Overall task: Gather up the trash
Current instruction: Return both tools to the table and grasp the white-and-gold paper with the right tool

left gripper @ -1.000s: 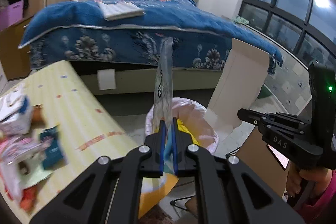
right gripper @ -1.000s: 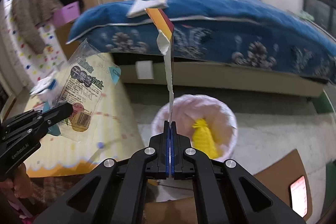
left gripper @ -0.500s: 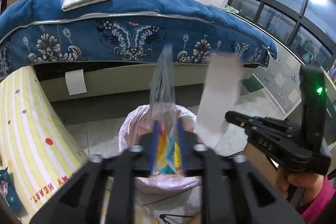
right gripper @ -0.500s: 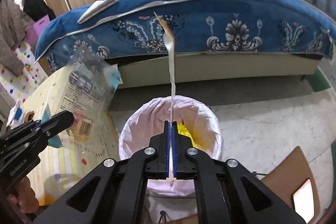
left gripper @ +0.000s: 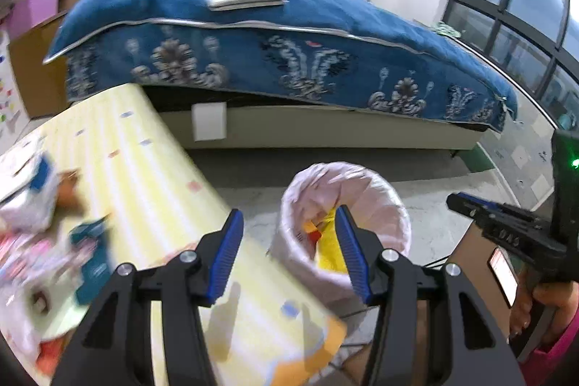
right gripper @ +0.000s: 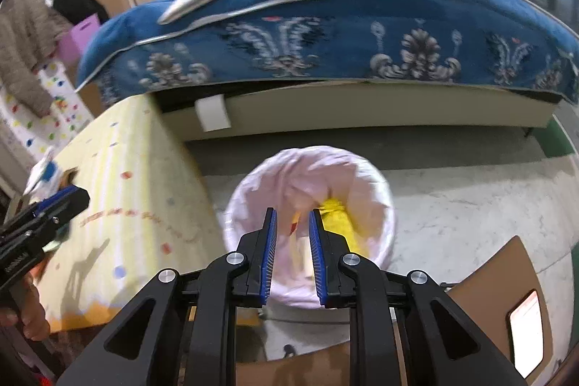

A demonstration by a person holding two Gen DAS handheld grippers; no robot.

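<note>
The left wrist view looked forward and down along its own spread fingers (left gripper: 231, 241) from above the corner of the yellow mat (left gripper: 144, 176), with the pink-lined bin (left gripper: 383, 190) near and a little right of centre. The right wrist view sat almost directly over that bin (right gripper: 376, 183), closer to it (its rim filled the middle), facing the same way. Both shared the bin, the mat and the blue bed (left gripper: 325, 35) beyond, and each caught the other gripper at its edge.

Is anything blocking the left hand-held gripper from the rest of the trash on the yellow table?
Nothing visible does. The left hand-held gripper is open and empty above the table's edge; the leftover wrappers lie exposed to its left.
</note>
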